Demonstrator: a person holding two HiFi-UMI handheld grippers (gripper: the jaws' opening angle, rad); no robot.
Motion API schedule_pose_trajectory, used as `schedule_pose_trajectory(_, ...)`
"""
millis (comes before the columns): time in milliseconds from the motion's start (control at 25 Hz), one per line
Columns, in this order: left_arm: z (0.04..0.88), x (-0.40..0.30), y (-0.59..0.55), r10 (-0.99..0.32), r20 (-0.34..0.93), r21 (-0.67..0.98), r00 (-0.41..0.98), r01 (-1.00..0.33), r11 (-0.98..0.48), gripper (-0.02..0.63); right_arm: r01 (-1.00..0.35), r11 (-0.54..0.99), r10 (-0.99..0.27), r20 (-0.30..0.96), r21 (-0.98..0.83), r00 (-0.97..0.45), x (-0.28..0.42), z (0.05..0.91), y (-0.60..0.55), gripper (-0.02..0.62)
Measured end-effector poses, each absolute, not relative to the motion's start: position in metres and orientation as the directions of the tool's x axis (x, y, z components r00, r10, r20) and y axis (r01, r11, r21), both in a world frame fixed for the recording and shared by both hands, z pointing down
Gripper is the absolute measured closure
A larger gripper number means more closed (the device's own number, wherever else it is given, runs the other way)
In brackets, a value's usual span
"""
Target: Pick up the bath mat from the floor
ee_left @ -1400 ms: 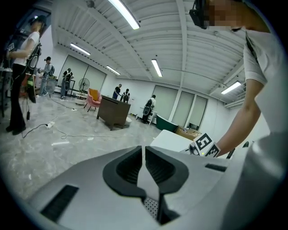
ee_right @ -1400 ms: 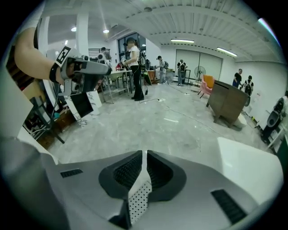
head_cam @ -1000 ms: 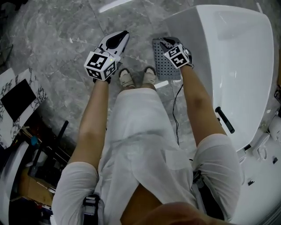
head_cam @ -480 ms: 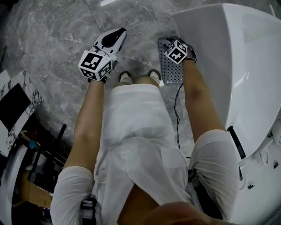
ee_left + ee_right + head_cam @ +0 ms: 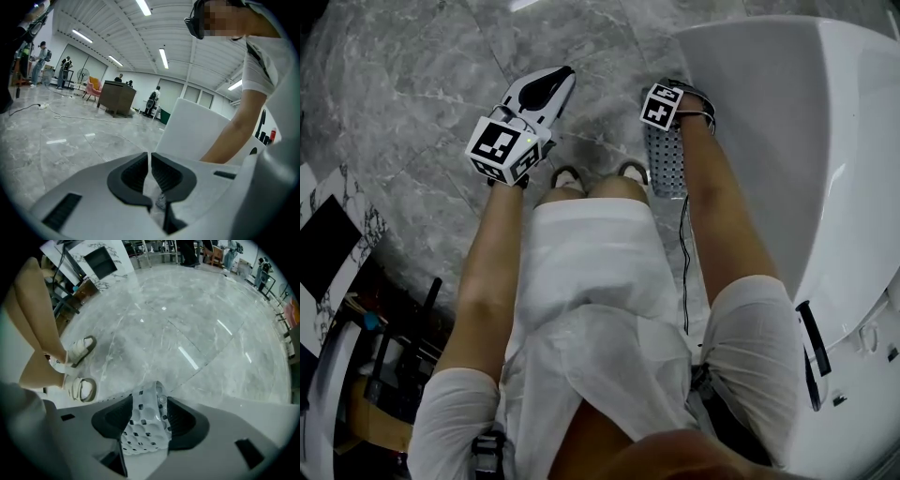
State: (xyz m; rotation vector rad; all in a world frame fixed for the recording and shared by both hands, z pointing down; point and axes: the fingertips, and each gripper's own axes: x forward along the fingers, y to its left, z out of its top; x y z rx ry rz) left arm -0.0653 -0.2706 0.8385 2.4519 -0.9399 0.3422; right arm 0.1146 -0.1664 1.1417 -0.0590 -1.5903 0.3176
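The bath mat is grey, rubbery and full of holes. It hangs as a narrow strip under my right gripper, whose marker cube shows beside the bathtub. In the right gripper view the right gripper has its jaws wide and opening. A curled fold of the mat fills the gap and touches both pads, high above the floor. My left gripper is held out over the floor to the left. Its jaws are shut with nothing between them.
A white bathtub fills the right side, close to my right arm. The person's sandalled feet stand on the grey marble floor between the grippers. A thin cable hangs by the right leg. Dark clutter lies at the left.
The right gripper has risen and turned, and the mat that showed broad and flat beneath it now hangs as a narrow strip. The left gripper has barely moved.
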Motion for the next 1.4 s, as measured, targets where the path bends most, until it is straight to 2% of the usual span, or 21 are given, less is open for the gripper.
schedule_pose_trajectory(120, 0.846, -0.061, -0.271, -0.551, 0.39, 0.362, 0.737, -0.673, -0.645, 0.575, -0.196, 0.936, 0.295, 0.956, -0.291, -0.01, 0.121, 1.156, -0.162, 0.339)
schedule_pose_trajectory(240, 0.852, -0.059, -0.27, -0.544, 0.393, 0.366, 0.741, -0.669, -0.647, 0.575, -0.18, 0.921, 0.355, 0.934, -0.345, 0.027, 0.125, 1.163, -0.149, 0.339)
schedule_pose_trajectory(320, 0.854, -0.059, -0.269, -0.542, 0.394, 0.371, 0.742, -0.668, -0.645, 0.575, -0.155, 0.925, 0.357, 0.933, -0.348, 0.032, 0.124, 1.162, -0.148, 0.38)
schedule_pose_trajectory(400, 0.854, -0.06, -0.269, -0.538, 0.396, 0.376, 0.744, -0.667, -0.644, 0.575, -0.126, 0.93, 0.352, 0.935, -0.345, 0.036, 0.12, 1.157, -0.149, 0.458)
schedule_pose_trajectory(440, 0.853, -0.06, -0.267, -0.535, 0.399, 0.379, 0.745, -0.665, -0.644, 0.575, -0.113, 0.93, 0.355, 0.934, -0.349, 0.039, 0.118, 1.153, -0.147, 0.477)
schedule_pose_trajectory(720, 0.826, -0.06, -0.256, -0.528, 0.404, 0.404, 0.747, -0.663, -0.63, 0.575, -0.144, 0.912, 0.391, 0.92, -0.384, 0.027, 0.117, 1.104, -0.129, 0.529)
schedule_pose_trajectory(1400, 0.69, -0.043, -0.237, -0.515, 0.377, 0.443, 0.77, -0.638, -0.63, 0.577, -0.362, 0.828, 0.435, 0.898, -0.428, -0.068, 0.151, 0.936, -0.074, 0.557)
